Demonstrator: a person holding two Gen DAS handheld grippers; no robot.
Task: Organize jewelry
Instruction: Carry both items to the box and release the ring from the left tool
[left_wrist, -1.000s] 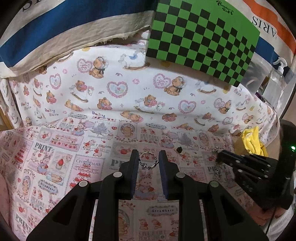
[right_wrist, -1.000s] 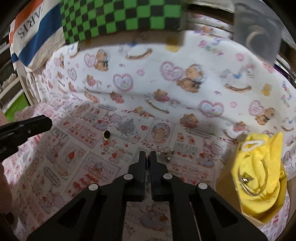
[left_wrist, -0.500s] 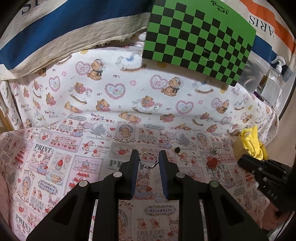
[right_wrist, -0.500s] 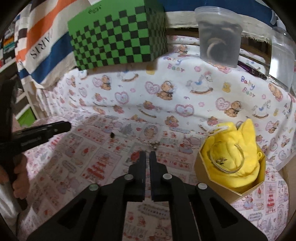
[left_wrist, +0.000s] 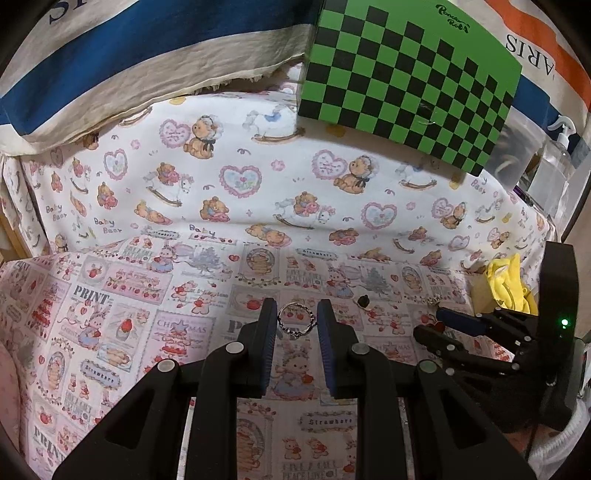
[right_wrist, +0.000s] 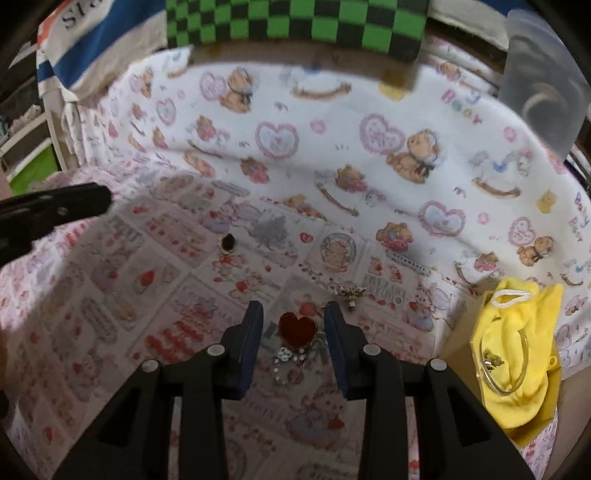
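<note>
The right gripper, jaws opening, is straddling the red heart pendant at lower centre of its view (the left gripper is busy gripping a ring).

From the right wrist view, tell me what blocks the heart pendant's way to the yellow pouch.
Nothing visible does. The red heart pendant lies on the cloth between the opening fingers of the right gripper. The printed cloth from there to the yellow pouch is bare; a small silver charm sits off that line.
</note>
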